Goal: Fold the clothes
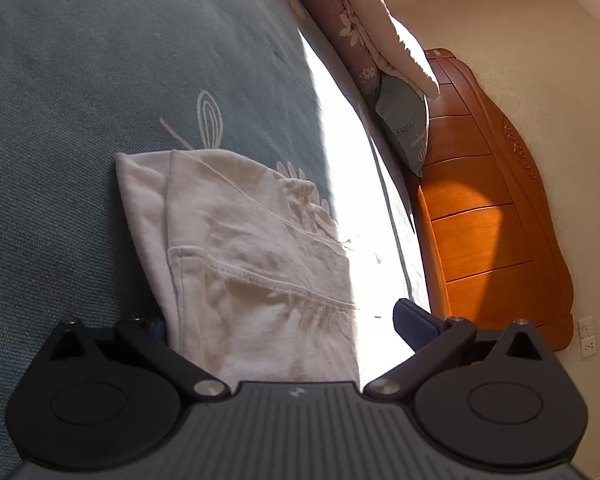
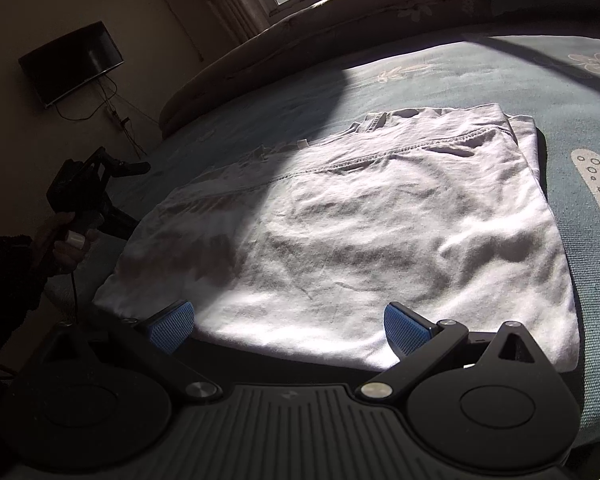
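On the teal printed bedspread [image 2: 440, 64] lies a white cotton T-shirt [image 2: 360, 232], already folded into a rough rectangle, its stitched hem running across the top layer and its neckline tucked at the far end. Part of it sits in hard sunlight, part in shadow. The right gripper [image 2: 290, 326] hovers at the shirt's near edge, its blue-padded fingers spread wide with nothing between them. The left gripper [image 1: 284, 324] is likewise spread wide; it sits at the shirt's end with cloth lying between its fingers, but one finger is hidden behind the fabric, so I cannot tell whether anything is pinched. From the right wrist view, a hand [image 2: 66, 240] holds that left tool beside the shirt.

The step in hand looks like a final fold or tidy. Doing it well probably means pinching all layers at matching corners, lifting low and evenly, and laying edge onto edge so the layers do not slide apart. Beyond the bed stand a wooden headboard [image 1: 488, 216] and a wall-mounted television [image 2: 72, 62].
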`<state>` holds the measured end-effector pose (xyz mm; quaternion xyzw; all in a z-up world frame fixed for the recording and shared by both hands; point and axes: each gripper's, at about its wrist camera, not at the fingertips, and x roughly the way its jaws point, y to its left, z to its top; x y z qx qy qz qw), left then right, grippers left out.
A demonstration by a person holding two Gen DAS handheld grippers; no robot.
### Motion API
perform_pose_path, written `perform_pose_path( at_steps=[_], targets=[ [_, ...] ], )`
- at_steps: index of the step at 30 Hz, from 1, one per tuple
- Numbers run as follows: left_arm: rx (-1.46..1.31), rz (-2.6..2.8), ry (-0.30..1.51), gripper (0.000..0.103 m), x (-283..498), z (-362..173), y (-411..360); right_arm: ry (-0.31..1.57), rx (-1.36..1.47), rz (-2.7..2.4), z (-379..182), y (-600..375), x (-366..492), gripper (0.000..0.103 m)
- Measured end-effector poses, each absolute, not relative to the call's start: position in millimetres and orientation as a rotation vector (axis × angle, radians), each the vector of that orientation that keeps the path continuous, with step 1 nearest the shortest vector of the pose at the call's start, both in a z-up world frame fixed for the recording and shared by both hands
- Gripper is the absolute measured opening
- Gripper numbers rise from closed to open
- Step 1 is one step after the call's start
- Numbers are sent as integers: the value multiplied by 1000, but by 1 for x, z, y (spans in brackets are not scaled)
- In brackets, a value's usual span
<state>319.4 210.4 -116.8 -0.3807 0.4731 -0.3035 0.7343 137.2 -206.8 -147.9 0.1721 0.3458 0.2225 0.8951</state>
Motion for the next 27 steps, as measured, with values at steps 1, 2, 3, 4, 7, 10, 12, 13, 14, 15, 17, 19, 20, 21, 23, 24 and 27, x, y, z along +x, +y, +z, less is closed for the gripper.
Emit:
perform_pose_path(
  at_steps=[1, 2, 3, 4, 7, 10, 12, 13, 14, 15, 17, 19, 20, 21, 23, 24, 27],
  targets=[
    [-830, -689, 1051, 102, 310, -117, 211, 717, 357, 462, -148, -207, 137, 103],
    [-826, -712, 1065, 102, 301, -118, 212, 717, 358, 462, -148, -207, 137, 103],
    [-841, -738, 1093, 102, 293, -122, 213, 716, 359, 463, -148, -207, 137, 103],
    [-844, -747, 1085, 102, 287, -123, 214, 716, 360, 463, -148, -207, 137, 103],
    [-841, -746, 1083, 102, 292, -122, 215, 711, 364, 464, -149, -207, 139, 103],
    [-823, -714, 1069, 102, 312, -119, 208, 708, 363, 464, -149, -207, 140, 103],
    [-753, -725, 1050, 102, 322, -117, 201, 708, 357, 463, -149, -206, 139, 103],
    [-749, -725, 1046, 102, 324, -117, 200, 707, 354, 463, -149, -206, 139, 103],
    [-744, -726, 1042, 102, 326, -116, 198, 707, 353, 463, -149, -206, 139, 103],
    [-733, -731, 1040, 102, 324, -116, 199, 707, 351, 462, -149, -206, 138, 103],
    [-707, -739, 1030, 95, 320, -116, 201, 707, 349, 462, -149, -206, 138, 103],
    [-689, -736, 1023, 81, 316, -117, 205, 707, 348, 463, -149, -206, 138, 103],
    [-694, -726, 1037, 77, 316, -118, 210, 706, 349, 463, -149, -206, 138, 103],
    [-698, -715, 1051, 69, 316, -119, 214, 706, 349, 463, -149, -206, 138, 103],
    [-698, -690, 1082, 54, 318, -120, 218, 706, 351, 462, -149, -206, 139, 103],
    [-684, -670, 1101, 40, 319, -121, 221, 706, 352, 462, -149, -206, 139, 103],
    [-705, -610, 1148, 10, 322, -133, 229, 705, 349, 462, -149, -206, 139, 103]
  ],
)
